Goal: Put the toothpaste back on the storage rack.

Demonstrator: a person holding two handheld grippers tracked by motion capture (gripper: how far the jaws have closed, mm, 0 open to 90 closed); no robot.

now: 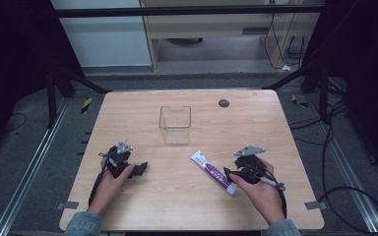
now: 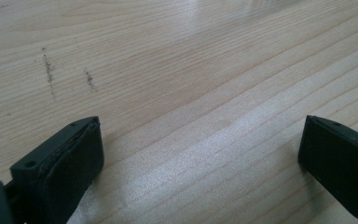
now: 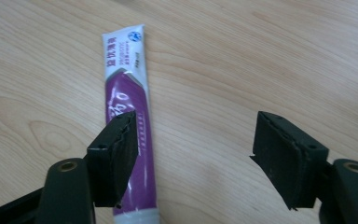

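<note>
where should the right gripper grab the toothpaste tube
Probably mid-body on the purple section of the toothpaste tube, coming straight down with the right gripper open astride its narrow width. It lies flat on the table, so the long edges are the only graspable sides.

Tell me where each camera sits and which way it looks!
High view: above the person's side, looking forward and down on the table, clear box, both forearms and claws.
Left gripper view: rides the left claw, looking along its open jaws at bare wood.
Right gripper view: rides the right claw, looking along its open jaws at the toothpaste tube.
Shared: the tube is in the high and right gripper views.
</note>
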